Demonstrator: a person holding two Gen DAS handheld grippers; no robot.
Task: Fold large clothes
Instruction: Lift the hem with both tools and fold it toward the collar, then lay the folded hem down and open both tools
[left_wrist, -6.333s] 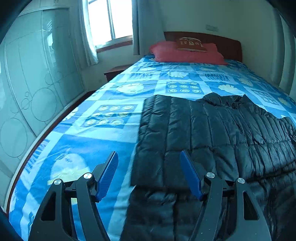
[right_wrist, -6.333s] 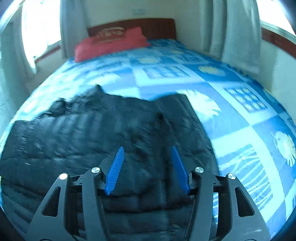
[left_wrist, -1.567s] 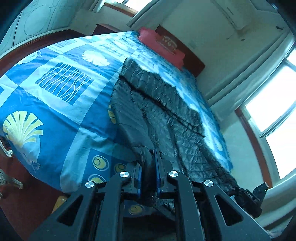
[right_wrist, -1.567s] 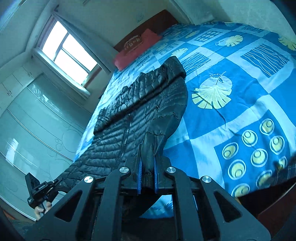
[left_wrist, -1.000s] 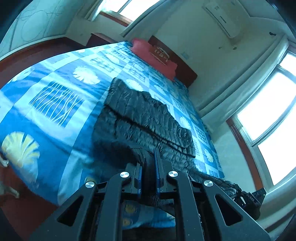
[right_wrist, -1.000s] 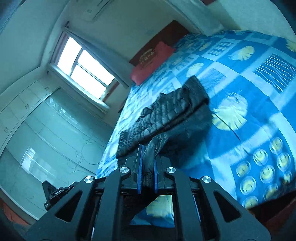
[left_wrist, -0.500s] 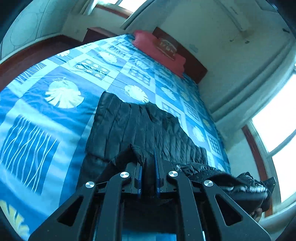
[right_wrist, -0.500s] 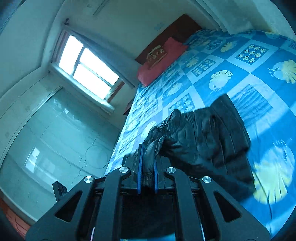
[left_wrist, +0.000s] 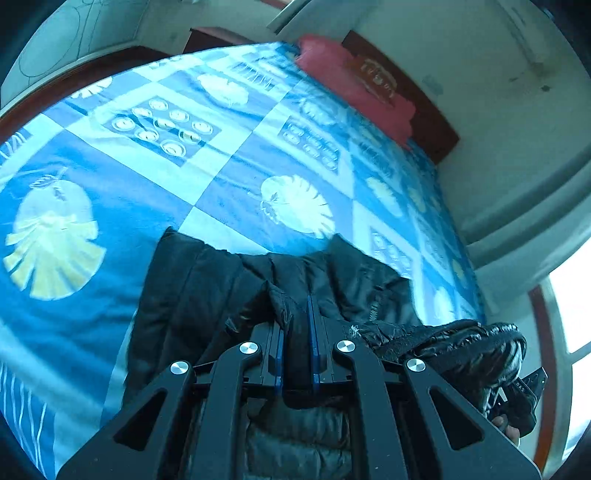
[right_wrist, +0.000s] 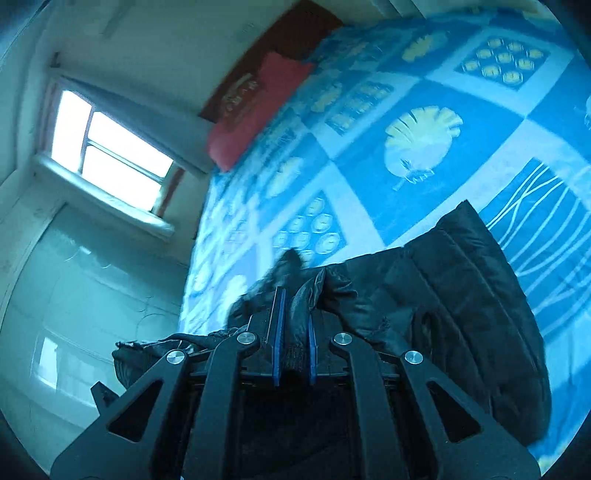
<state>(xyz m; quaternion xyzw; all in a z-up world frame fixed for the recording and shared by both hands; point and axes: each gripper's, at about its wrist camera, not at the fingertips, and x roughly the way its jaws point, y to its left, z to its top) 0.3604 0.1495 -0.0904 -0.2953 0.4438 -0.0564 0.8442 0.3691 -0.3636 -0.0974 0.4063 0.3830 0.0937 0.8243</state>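
A black quilted puffer jacket lies on the blue patterned bed. My left gripper is shut on one corner of its hem, held above the jacket's far part. My right gripper is shut on the other hem corner of the jacket. The hem stretches between the two grippers and folds over the part lying on the bed. The right gripper also shows at the right edge of the left wrist view.
A red pillow lies against the dark wooden headboard at the far end. A bright window and a glass wardrobe are on one side. Another window is on the other side.
Both grippers took hold of the hem at the foot of the bed, lifted it and carried it toward the headboard. The jacket's lower half now folds over its upper half.
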